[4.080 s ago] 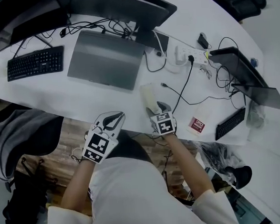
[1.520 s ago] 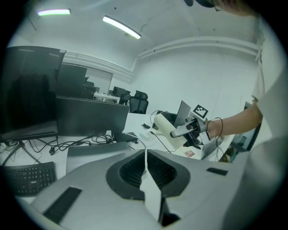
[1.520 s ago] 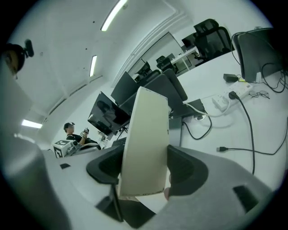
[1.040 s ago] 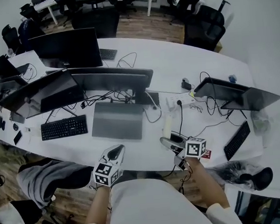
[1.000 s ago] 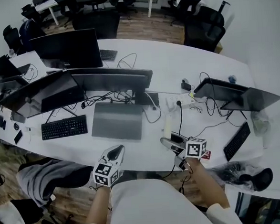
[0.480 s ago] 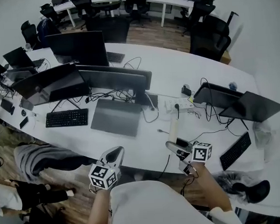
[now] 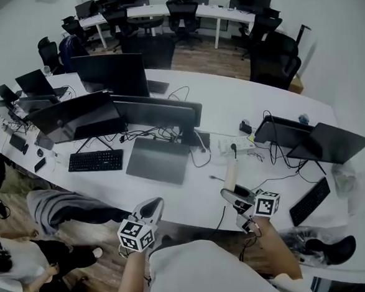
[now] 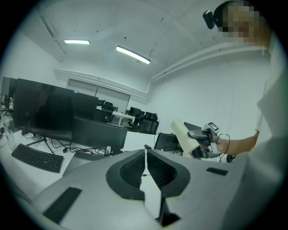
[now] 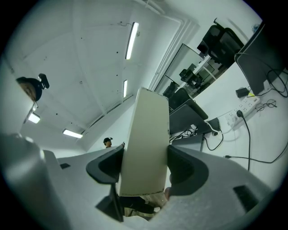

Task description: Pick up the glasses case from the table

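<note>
Cream case point(image 9: 146, 134) is clamped at its lower end between the jaws of the right gripper point(image 7: 237, 198). It's held clear above the table point(image 7: 229, 101) at the near right, with its long end tilted up and away. It's judged light, stiff and a bit slick, so a grip nearer mid-body would likely pivot less. Left gripper point(image 8: 145, 168) is held low at the near left, jaws pressed together with nothing between them.

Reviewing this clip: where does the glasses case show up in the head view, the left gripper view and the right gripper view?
Head view: glasses case lower centre-right, held by the right gripper.
Left gripper view: right of centre, tilted, in that same gripper.
Right gripper view: centre, clamped between the fingers.
Shared landmark: the row of dark monitors.
</note>
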`<state>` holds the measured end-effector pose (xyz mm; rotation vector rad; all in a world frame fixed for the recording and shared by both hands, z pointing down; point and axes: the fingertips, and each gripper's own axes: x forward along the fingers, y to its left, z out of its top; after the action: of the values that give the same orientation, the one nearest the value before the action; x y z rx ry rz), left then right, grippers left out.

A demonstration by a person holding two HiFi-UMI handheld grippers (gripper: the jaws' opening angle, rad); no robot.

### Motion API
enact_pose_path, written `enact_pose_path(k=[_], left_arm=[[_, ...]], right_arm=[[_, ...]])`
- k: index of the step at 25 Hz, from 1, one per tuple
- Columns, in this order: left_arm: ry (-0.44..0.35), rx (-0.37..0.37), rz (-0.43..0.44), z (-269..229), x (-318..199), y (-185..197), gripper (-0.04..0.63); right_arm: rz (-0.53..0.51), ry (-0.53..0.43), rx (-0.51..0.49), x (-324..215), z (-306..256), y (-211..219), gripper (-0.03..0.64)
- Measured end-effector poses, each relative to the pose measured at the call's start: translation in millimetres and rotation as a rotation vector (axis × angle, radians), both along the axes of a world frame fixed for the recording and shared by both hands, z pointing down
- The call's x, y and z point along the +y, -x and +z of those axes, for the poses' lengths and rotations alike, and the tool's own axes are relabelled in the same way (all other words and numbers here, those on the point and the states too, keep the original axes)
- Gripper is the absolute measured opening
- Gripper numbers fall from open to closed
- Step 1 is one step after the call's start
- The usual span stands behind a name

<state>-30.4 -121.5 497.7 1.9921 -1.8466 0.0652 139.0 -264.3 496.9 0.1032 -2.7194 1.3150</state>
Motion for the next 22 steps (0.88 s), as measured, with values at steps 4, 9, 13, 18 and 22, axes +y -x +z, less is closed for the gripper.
enact_pose_path(k=[4,9,13,18,22], left_arm=[[-0.002,-0.005,0.016,-6,5,9,0.014],[-0.016,-0.020,0.040,-12,8,17,0.014],[-0.020,-0.017,0.042,-14,14,25,0.014],[-0.016,-0.008,0.046,-11,22,32,0.014],[-0.019,0.000,0.045,-12,27,35,0.014]], right_arm=[[0.038,0.026,-0.059,5,-15,2,0.302],[0.059,-0.001,-0.053,10,-21,5,0.302],[0.061,-0.015,-0.039,19,-21,12,0.302],[0.059,-0.035,-0.038,31,-21,20,0.304],[0.063,-0.030,-0.036,38,-25,26,0.304]])
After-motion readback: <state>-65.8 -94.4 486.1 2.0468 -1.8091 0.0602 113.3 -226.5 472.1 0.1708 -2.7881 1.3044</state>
